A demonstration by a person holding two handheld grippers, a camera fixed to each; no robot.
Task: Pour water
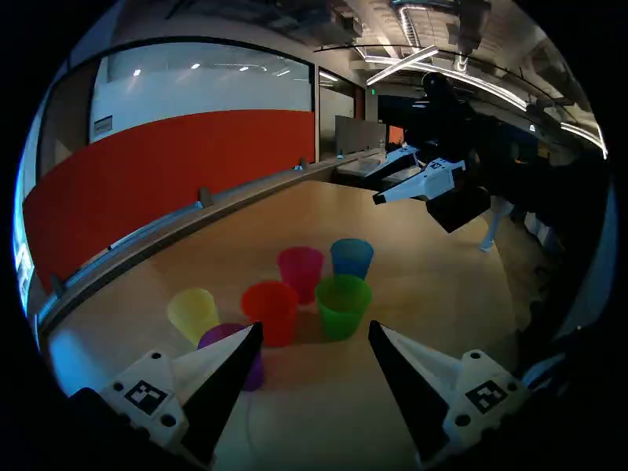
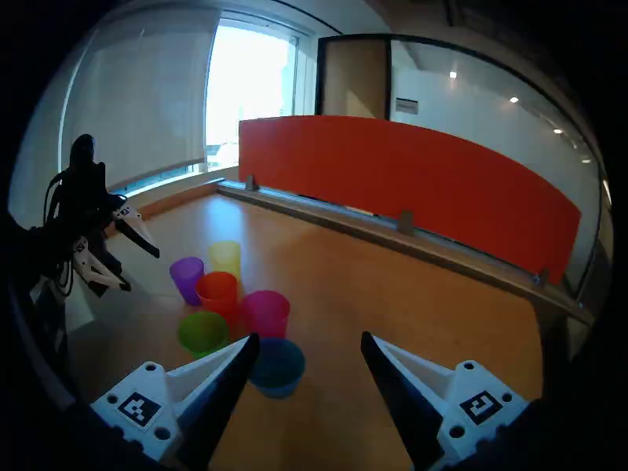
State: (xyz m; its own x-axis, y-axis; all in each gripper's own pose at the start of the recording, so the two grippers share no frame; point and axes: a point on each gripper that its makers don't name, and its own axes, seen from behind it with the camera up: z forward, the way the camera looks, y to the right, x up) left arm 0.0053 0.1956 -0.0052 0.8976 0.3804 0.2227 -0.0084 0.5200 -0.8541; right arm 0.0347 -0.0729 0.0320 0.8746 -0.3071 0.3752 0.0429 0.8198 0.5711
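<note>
Six coloured cups bunched on the wooden table [image 1: 439,275]: yellow cup [image 1: 192,312], purple cup [image 1: 224,334], red cup [image 1: 269,310], pink cup [image 1: 300,271], green cup [image 1: 343,304], blue cup [image 1: 352,257], several touching or nearly so. Left gripper [image 1: 314,326] has its fingers spread with nothing held, low, facing the green cup. Right gripper [image 2: 308,337] is likewise spread and empty, on the blue cup's side of the bunch. Can't tell whether any cup holds water; the insides are too dim. Risk: a finger going in for one cup clips its neighbour, the light cups tip or slide, and water spills.
</note>
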